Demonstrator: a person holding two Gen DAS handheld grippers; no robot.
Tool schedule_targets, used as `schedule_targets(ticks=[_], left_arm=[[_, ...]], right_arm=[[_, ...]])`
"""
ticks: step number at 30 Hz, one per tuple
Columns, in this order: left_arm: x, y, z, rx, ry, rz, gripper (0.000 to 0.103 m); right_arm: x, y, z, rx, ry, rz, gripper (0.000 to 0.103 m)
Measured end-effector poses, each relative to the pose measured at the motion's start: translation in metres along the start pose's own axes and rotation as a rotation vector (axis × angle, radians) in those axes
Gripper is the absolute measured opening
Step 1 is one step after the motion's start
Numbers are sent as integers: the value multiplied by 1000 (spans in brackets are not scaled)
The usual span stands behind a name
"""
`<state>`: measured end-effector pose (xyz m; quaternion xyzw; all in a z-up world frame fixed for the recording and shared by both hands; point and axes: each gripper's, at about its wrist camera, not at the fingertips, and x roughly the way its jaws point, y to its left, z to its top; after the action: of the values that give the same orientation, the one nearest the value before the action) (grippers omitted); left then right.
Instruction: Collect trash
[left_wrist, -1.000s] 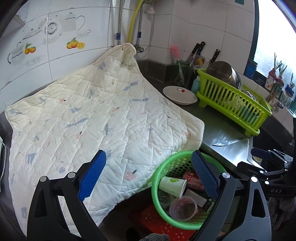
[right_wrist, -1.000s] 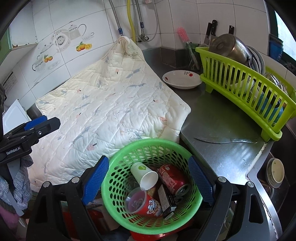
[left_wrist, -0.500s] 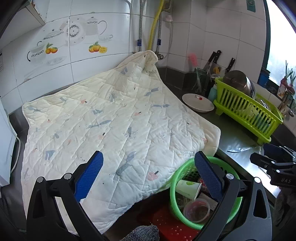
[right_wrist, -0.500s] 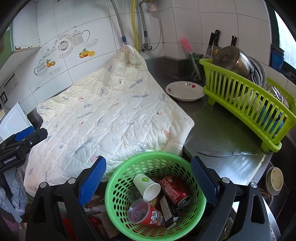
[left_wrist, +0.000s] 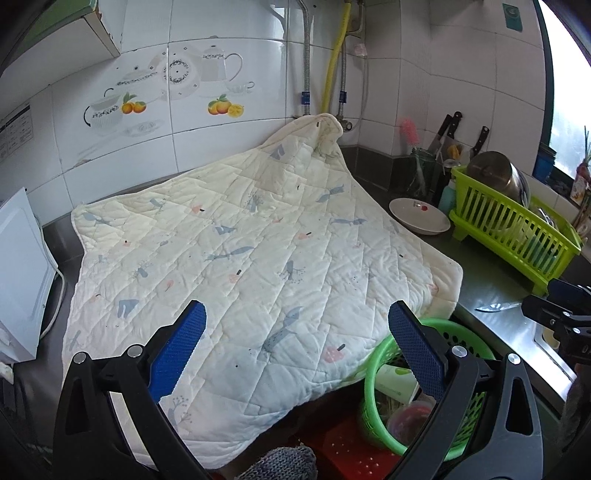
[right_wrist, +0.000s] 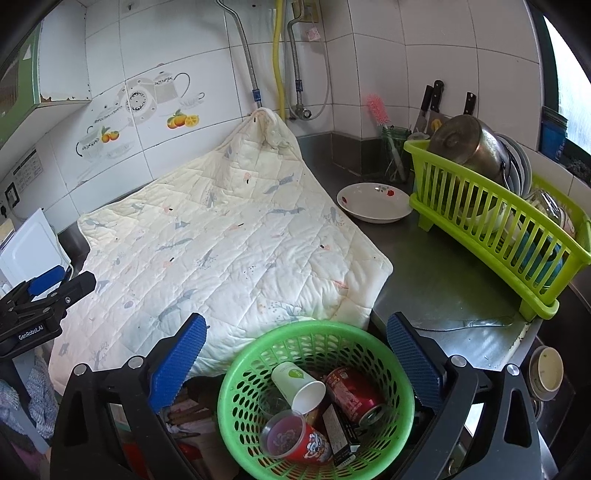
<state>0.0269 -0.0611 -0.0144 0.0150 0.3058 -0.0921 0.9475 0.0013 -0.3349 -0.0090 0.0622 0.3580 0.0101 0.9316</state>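
So in my left tongs' view, my left tongs (left_wrist: 295, 343) are spread wide with nothing between the blue pads, sitting over the lower middle of the frame. Far left there's a white appliance (left_wrist: 18, 273) at the edge. The big quilted blanket (left_wrist: 258, 258) fills the middle, draped over the counter with one corner up against the tiled wall. Lower right, the green basket (left_wrist: 373, 373) peeks out from under the blanket's edge, partly behind my right pad. Further right, a white bowl (left_wrist: 419, 220) and the lime dish rack (left_wrist: 513, 229).

In my right tongs' view, the left tongs show at the left edge. My right tongs (right_wrist: 295, 347) are also wide open, holding nothing, with the basket (right_wrist: 258, 354) framed between the pads at the bottom centre. The trash is in there: a paper cup (right_wrist: 299, 386) on its side, a clear plastic cup (right_wrist: 291, 439) with a cartoon print below it, a dark little box (right_wrist: 338, 432), then a red can (right_wrist: 352, 395) on the right. Beyond that, the steel counter (right_wrist: 443, 273), the dish rack with a metal pot (right_wrist: 469, 144) in the upper right, and a small cup (right_wrist: 548, 369) down in the sink at the right edge.
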Motion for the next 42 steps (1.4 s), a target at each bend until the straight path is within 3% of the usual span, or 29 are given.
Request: schedule_targets(ticks=[14, 42], left_arm=[[-11, 4, -2, 14, -40, 55, 98], [-12, 2, -1, 8, -43, 50, 98]], right_arm=[[-1, 7, 0, -20, -21, -13, 96], [2, 10, 0, -21, -19, -8, 96]])
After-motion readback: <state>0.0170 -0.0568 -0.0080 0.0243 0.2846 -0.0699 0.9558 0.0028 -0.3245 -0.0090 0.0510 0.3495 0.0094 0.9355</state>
